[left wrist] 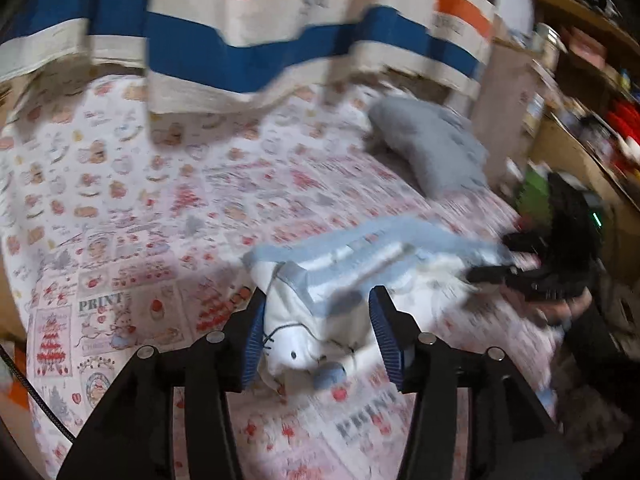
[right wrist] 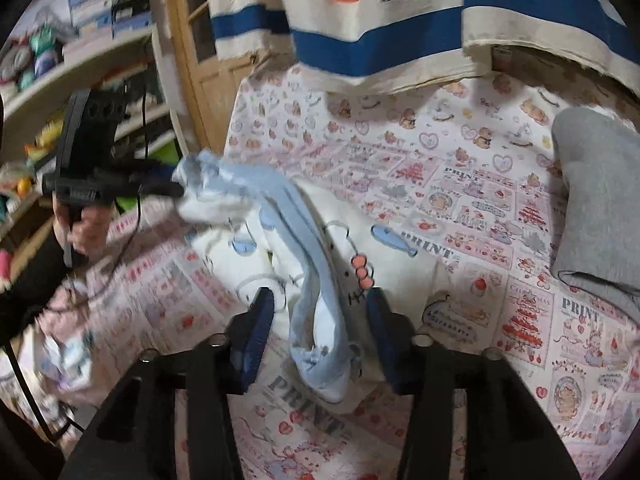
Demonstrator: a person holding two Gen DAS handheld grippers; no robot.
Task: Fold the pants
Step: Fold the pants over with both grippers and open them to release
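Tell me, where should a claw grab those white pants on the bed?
On the blue band, from above at its near end: it stands up as a ridge, while the rest of the white pants lies flat on the patterned sheet.

Soft, even indoor light, fairly bright on the patterned bedsheet [left wrist: 132, 208], with no glare. Both fisheye views bend strongly and darken to black at the corners. The left wrist view is smeared by motion blur, worst at its right edge; the right wrist view is sharper.
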